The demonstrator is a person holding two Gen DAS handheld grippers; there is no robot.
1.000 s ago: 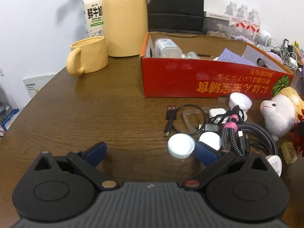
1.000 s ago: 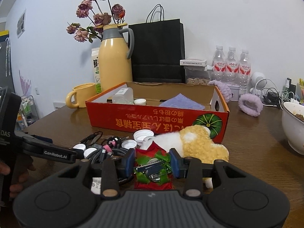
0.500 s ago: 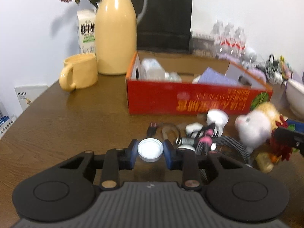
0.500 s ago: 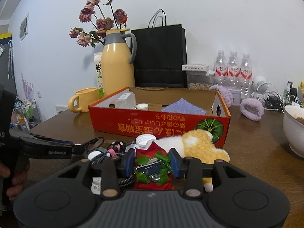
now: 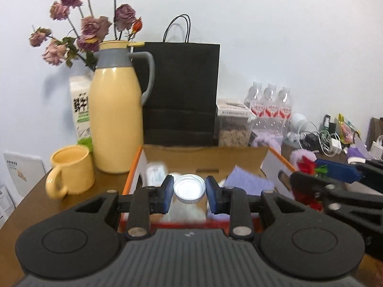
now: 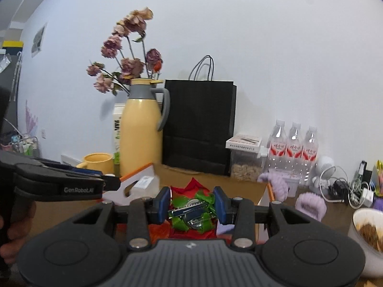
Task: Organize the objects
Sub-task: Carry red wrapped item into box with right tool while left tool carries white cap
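Showing only leftward: white lid (image 5: 189, 188), purple cloth (image 5: 249, 182).

- I see a brown wooden table (image 5: 28, 205).
- On it stand a yellow mug (image 5: 71, 171), a yellow thermos jug (image 5: 116, 122), a black paper bag (image 5: 182, 95), an open cardboard box (image 5: 203, 154) and three water bottles (image 6: 293, 147).

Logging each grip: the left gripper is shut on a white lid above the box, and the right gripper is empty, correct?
Not quite. The right gripper is shut on a red and green ornament, as the right wrist view shows. The left gripper does grip the white lid above the box.
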